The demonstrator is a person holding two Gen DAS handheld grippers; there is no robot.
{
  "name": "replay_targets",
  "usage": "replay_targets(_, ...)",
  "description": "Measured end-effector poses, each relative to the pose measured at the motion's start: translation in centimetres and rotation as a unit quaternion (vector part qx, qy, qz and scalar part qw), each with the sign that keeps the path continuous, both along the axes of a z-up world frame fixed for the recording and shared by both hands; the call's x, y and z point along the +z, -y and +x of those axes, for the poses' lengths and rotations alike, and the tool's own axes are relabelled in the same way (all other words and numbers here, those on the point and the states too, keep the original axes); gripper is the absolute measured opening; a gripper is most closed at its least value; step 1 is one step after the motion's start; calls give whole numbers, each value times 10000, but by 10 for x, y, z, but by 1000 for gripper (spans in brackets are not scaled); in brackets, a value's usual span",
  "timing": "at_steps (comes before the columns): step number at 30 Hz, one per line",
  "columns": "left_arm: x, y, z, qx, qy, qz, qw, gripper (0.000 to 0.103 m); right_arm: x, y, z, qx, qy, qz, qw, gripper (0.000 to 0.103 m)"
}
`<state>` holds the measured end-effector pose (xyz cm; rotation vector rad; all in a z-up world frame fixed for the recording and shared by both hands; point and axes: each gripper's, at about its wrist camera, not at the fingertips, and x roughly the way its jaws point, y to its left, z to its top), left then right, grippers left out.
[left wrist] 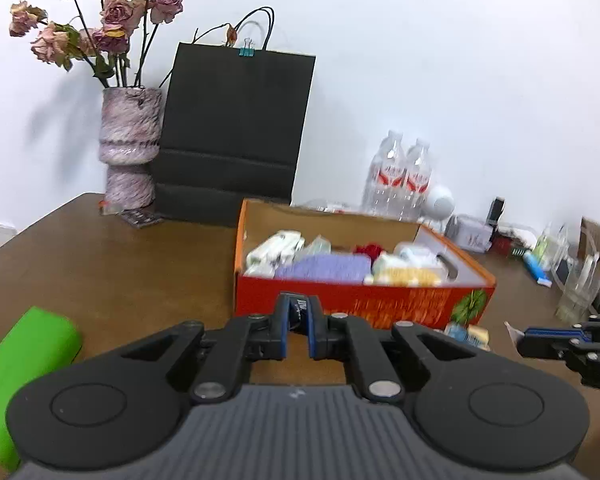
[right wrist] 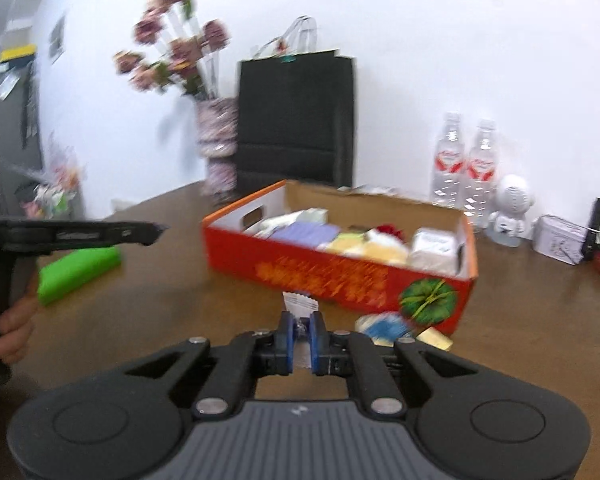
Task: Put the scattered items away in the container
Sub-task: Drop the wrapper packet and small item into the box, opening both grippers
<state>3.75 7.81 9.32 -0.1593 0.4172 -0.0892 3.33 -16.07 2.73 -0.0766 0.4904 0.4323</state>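
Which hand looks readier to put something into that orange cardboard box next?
The right gripper: it is shut on a small white packet, just short of the orange cardboard box. The left gripper looks shut and empty.

White wall (left wrist: 420, 60) behind brown wooden table (left wrist: 120, 272).

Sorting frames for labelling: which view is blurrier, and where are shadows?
Right wrist: motion blur smears the flowers and orange box. Left wrist: sharper, though its own gripper is soft; the vase throws a soft shadow on the wall. Both bend straight lines at the edges.
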Motion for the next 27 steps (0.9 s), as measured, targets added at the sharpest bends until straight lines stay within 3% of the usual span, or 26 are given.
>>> replay_targets(4, 27, 1, 47, -185, 91, -82, 9998, 9, 28, 5, 35, -46, 182, 216, 9996, 7)
replay_targets(9, 40, 22, 139, -392, -261, -67, 9989, 9, 52, 5, 117, -118, 101, 685, 9975, 7)
replay_targets(12, 18, 27, 190, -92, -367, -100, 9992, 9, 45, 6, 179, -420, -188, 973, 9942, 7)
replay_targets(17, -25, 25, 259, -270, -1405, -205, 9895, 10, 17, 6, 255, -712, -780, 1063, 9887, 7)
replay_targets(18, -29, 21, 267, -308, -1583, -320, 9864, 11, 12, 6, 268, -801, -905, 994, 9877, 7)
replay_targets(19, -32, 17, 272, -317, -1700, -417, 9841, 22, 6, 8, 278, -902, -1012, 924, 9864, 8)
replay_targets(20, -33, 15, 275, -279, -1730, -417, 9836, 42, 1, 11, 287, -1030, -1116, 880, 9845, 12)
replay_targets(22, -30, 12, 274, -176, -1538, -283, 9875, 51, -10, 21, 297, -1290, -1246, 933, 9794, 19)
replay_targets(23, -28, 13, 271, -105, -1449, -163, 9893, 58, -14, 26, 299, -1351, -1297, 1038, 9768, 30)
replay_targets(24, -24, 15, 268, -1, -1383, 1, 9904, 60, -17, 31, 300, -1367, -1371, 1176, 9740, 49)
replay_targets(25, -19, 17, 265, 86, -1323, 149, 9911, 63, -19, 35, 299, -1350, -1427, 1290, 9720, 59)
replay_targets(26, -14, 19, 261, 137, -1279, 245, 9914, 68, -19, 36, 297, -1318, -1447, 1353, 9713, 66)
replay_targets(27, -8, 21, 256, 182, -1263, 316, 9913, 72, -16, 36, 292, -1302, -1438, 1329, 9720, 66)
